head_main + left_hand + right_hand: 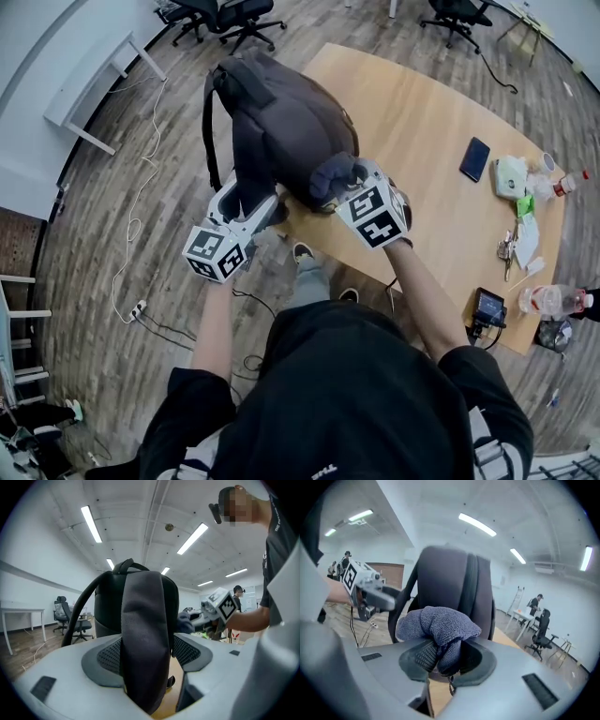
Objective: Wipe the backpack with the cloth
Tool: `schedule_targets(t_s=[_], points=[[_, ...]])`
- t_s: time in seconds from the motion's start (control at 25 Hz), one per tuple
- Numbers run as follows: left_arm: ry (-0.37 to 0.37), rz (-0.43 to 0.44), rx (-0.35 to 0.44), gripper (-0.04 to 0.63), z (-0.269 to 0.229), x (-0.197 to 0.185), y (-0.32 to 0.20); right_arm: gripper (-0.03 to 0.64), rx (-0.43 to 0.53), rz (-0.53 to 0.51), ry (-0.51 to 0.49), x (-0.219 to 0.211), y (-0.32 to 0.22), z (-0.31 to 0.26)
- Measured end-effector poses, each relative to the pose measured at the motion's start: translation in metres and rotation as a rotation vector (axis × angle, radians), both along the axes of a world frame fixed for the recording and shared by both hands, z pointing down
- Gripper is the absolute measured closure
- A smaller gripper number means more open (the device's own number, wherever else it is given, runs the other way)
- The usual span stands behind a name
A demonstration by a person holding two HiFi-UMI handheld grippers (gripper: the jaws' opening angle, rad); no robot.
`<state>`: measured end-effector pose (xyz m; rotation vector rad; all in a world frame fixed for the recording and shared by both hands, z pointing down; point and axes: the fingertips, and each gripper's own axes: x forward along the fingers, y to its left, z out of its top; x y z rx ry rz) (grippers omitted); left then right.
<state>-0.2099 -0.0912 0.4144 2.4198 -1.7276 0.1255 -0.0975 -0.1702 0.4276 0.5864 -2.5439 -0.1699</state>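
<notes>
Markings: I am making out no words, only black-and-white square patterns on the left cube and the right cube. Print on the bottle at the counter's right end is too small for me to read.

Backpack: I am looking at a dark grey backpack standing upright, with a loop handle on top. Its padded shoulder straps are facing me, and the fabric is looking matte and plain.

Backpack place: it is sitting at the near left edge of the pale wooden counter, with one thin strap hanging off the side above the floor.

Left tongs: the left tongs are standing wide, low at the backpack's near side. In the left gripper view a broad padded strap is hanging down between the ribbed pads without being squeezed.

Right tongs: the right tongs are standing narrow and pinching a bunched cloth.

Cloth: it is a blue-grey, nubby towelling, bulging above the pads in a rounded wad. In the head view it is lying against the backpack's lower right side.

Elsewhere on the counter: a dark phone is lying well apart from the backpack, among small clutter towards the right end.
</notes>
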Motion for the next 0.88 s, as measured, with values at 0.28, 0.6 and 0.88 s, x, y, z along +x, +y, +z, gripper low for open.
schedule_targets(t_s=[0.28, 0.6, 0.88], points=[[0.022, -0.016, 0.031, 0.282, -0.012, 0.002, 0.012, 0.525, 0.283, -0.061, -0.16, -0.021, -0.001, -0.134], [-0.039, -0.182, 0.054, 0.258, -0.024, -0.02, 0.025, 0.525, 0.359, -0.152, -0.141, -0.06, -0.006, -0.174], [-0.031, -0.195, 0.081, 0.258, -0.038, -0.015, 0.034, 0.528, 0.259, -0.16, -0.196, -0.036, 0.01, -0.146]])
